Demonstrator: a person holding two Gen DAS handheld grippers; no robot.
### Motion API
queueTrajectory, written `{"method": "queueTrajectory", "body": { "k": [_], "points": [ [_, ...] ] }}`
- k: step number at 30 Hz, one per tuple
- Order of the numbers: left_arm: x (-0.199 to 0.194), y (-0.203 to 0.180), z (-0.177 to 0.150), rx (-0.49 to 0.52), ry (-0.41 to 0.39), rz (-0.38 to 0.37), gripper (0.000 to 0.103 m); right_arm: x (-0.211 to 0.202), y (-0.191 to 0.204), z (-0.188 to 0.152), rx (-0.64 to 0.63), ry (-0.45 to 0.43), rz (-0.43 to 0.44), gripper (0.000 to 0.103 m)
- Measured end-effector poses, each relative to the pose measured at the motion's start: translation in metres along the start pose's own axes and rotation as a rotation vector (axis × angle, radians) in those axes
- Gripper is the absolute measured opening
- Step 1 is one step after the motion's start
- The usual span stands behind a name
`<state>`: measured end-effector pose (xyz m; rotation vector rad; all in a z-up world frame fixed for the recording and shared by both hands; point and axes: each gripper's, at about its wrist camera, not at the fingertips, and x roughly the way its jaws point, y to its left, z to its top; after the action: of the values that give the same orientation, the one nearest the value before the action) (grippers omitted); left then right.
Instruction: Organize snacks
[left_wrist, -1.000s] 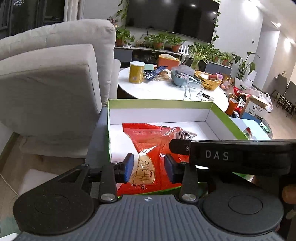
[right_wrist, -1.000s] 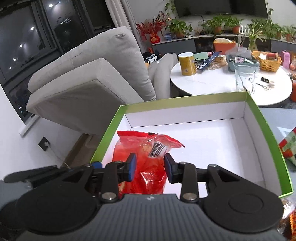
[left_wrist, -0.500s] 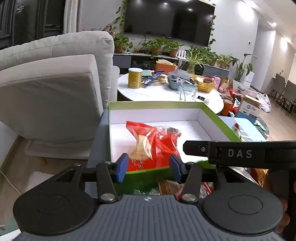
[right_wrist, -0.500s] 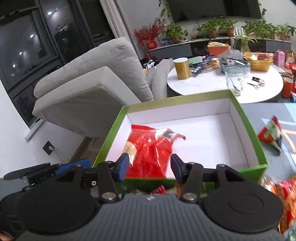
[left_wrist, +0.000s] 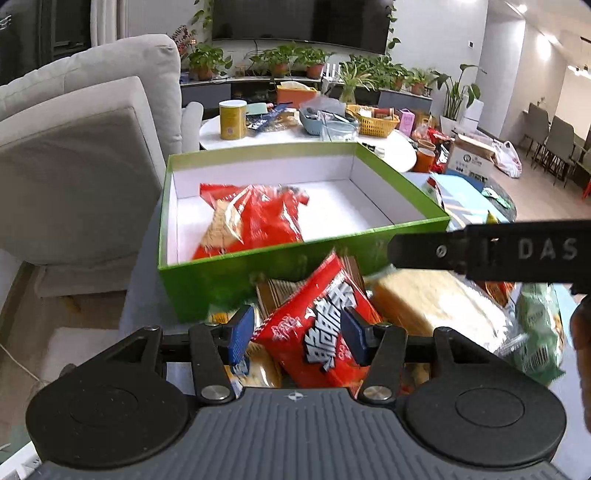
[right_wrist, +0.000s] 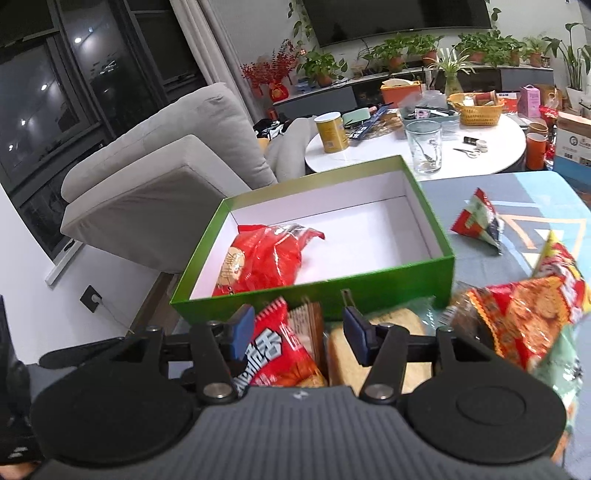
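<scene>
A green box with a white inside holds one red snack bag; it also shows in the right wrist view, inside the box. My left gripper is open above a red snack packet with white lettering in the pile in front of the box. My right gripper is open above the same red packet and a pale bread pack. Neither gripper holds anything.
More snacks lie right of the box: a red-green packet, a red cracker bag, a green packet. A grey sofa stands left. A white round table with a glass and tins stands behind.
Both grippers have pulled back out of the box and opened wider. The red bag stays lying in the box. The snack pile in front of the box has come into view.
</scene>
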<state>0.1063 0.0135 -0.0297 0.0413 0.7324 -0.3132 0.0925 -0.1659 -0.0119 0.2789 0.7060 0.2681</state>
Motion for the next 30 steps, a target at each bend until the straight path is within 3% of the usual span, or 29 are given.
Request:
{"method": "queueTrajectory", "body": {
  "k": [8,16,19,24,30],
  "points": [
    [-0.006,-0.013,-0.021,0.05,0.035,0.005,0.05,-0.007,-0.005,-0.013,0.016,0.012,0.004,0.06],
    [-0.023,-0.017,-0.055,0.02,0.124,-0.139,0.05,-0.009,-0.007,-0.023,0.014,0.031,0.014,0.06],
    [-0.03,-0.022,-0.059,0.041,0.11,-0.11,0.05,-0.009,-0.004,-0.028,0.006,0.04,0.025,0.06],
    [-0.027,-0.015,-0.053,-0.014,0.096,-0.091,0.05,-0.003,0.0,-0.029,0.003,0.071,0.09,0.06],
    [-0.013,-0.022,-0.054,-0.044,0.126,-0.085,0.05,0.017,0.005,-0.031,0.006,0.112,0.107,0.06]
  ]
}}
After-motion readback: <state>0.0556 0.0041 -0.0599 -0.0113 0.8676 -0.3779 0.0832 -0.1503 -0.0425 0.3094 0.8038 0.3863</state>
